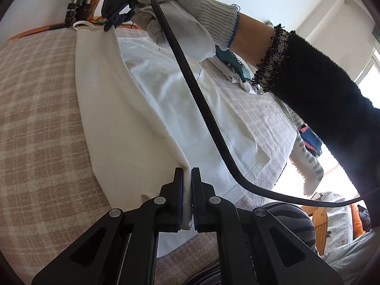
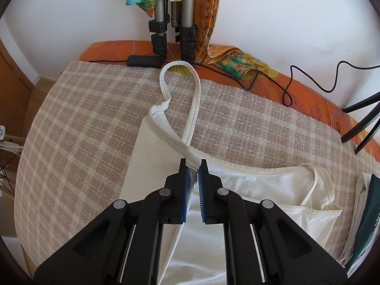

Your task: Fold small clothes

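We are working over a bed [image 2: 71, 118] covered with a beige plaid blanket, an orange sheet showing at the white wall. One white tank top [image 1: 142, 109] is lying spread on it (half folded over). Our left gripper [image 1: 187, 178] is pinching its folded edge, fingers narrow; only this view is showing our gloved hand [image 1: 185, 11]. Our right gripper [image 2: 192, 168] is clamping the strap; only here are two tripods [image 2: 173, 23] appearing.
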The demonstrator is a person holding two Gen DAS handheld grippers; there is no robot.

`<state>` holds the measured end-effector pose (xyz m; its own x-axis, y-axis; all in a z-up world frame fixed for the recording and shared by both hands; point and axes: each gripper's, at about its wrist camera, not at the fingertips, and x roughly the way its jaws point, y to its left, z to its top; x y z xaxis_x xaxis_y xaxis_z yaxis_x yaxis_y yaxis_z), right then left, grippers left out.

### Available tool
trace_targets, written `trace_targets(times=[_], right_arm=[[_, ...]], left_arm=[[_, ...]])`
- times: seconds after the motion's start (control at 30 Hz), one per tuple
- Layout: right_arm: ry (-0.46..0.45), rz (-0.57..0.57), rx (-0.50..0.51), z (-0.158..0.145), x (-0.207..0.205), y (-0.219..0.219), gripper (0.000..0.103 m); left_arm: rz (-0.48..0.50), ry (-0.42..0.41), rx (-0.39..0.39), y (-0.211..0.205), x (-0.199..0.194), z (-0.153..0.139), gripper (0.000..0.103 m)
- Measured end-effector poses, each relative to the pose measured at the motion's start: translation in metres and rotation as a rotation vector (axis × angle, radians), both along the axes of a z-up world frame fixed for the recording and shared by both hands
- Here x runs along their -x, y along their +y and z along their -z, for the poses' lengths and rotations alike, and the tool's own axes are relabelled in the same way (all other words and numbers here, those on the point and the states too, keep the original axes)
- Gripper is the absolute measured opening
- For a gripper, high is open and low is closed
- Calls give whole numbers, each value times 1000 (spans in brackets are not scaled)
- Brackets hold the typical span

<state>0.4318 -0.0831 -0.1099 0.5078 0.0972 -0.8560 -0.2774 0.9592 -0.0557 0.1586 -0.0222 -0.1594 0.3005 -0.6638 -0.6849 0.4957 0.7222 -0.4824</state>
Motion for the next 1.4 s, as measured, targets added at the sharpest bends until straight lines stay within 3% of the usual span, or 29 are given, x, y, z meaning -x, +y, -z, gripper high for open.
trace_targets(times=[0.23,0.33,0.4,0.47,0.57,0.7,0.93,1.23,1.4], right_arm=[[9,9,4,17,-3,-4,9],[7,16,-3,16,-3,-9,9],[7,26,-20,14,-1,-15,17],[-21,46,-32,7,3,-22,43],[-56,53,-64,-6,12,-34,58],[-91,74,-115,-26,28,-57,58],[-162,103,-199,-64,76,-109,58],[-239,140,-280,-108,150,-191,58],[-257,175,-308,-115,173,-235,58]], left_arm=[[49,-7,-83,-17,2,0,6],[63,28,-93,-18,3,2,16],[70,35,-97,-19,5,4,20],[72,33,-105,-22,8,4,23],[67,42,-100,-21,11,1,29],[53,19,-98,-19,18,-11,30],[-32,-96,-110,-13,32,-48,30],[-56,-212,-160,-40,51,-86,30],[-34,-273,-191,-68,54,-99,30]])
